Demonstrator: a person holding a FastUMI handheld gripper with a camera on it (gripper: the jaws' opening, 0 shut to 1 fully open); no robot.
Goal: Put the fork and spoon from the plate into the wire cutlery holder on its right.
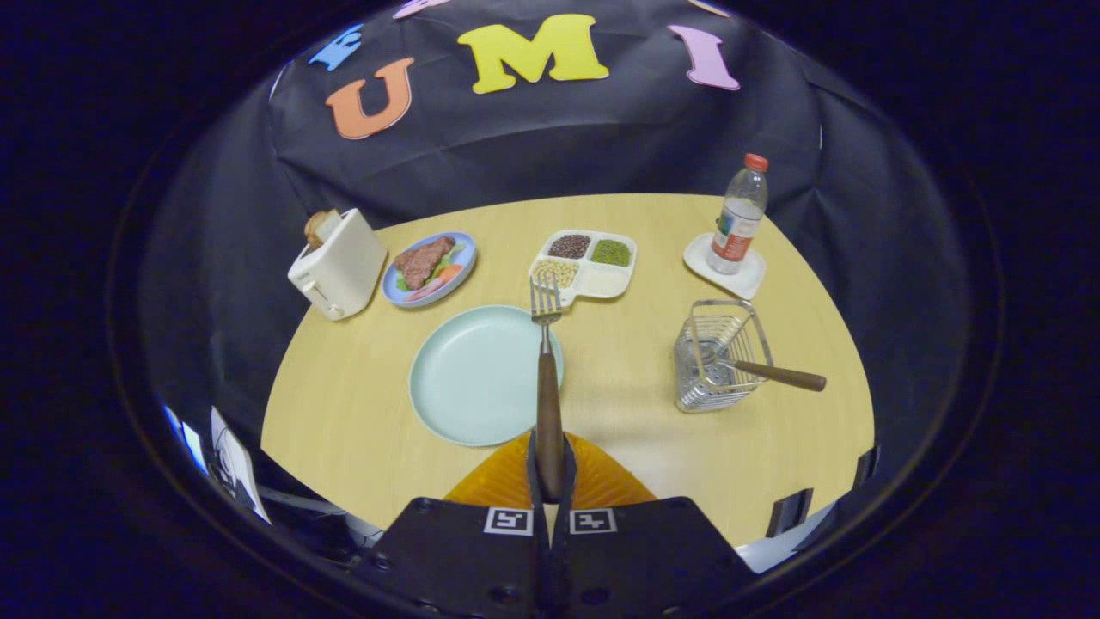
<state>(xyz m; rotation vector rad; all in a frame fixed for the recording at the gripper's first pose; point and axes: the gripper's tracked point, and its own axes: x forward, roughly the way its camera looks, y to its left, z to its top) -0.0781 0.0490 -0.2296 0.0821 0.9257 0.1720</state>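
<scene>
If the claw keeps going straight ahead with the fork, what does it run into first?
Probably the divided snack tray: the fork, clamped in the claw, points over the plate's rim toward it. Height is unclear, so it might pass above.

Wooden-handled fork (547,370) above empty plate (481,376), spoon (769,372) in holder (718,354)

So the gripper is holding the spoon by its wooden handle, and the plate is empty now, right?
Not quite: the gripper view shows the gripper shut on the fork, tines pointing ahead, held by its wooden handle. The plate is indeed empty.
</scene>
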